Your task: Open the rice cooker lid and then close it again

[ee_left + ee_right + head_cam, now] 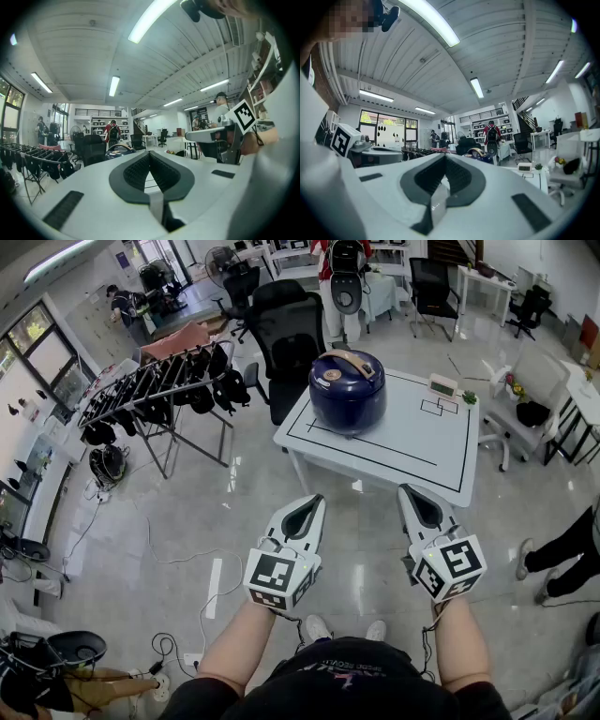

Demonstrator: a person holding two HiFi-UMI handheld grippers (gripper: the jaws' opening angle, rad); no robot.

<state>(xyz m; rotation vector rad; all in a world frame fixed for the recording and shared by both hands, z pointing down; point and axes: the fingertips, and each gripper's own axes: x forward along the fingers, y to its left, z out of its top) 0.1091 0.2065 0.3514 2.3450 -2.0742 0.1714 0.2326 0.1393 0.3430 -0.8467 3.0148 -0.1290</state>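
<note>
Rice cooker (348, 390), dark blue and round, stands on the far left part of the white table (403, 451), well apart from both tools. It looks heavy and rigid, with a glossy shell that pads could slip on. The tan handle (353, 361) lying across the lid (367, 374) seems the better hold. The lid is down, so any contents are hidden. The left hand-held gripper (316, 500) and right hand-held gripper (404, 490) both have jaws together, empty, short of the table's near edge.
</note>
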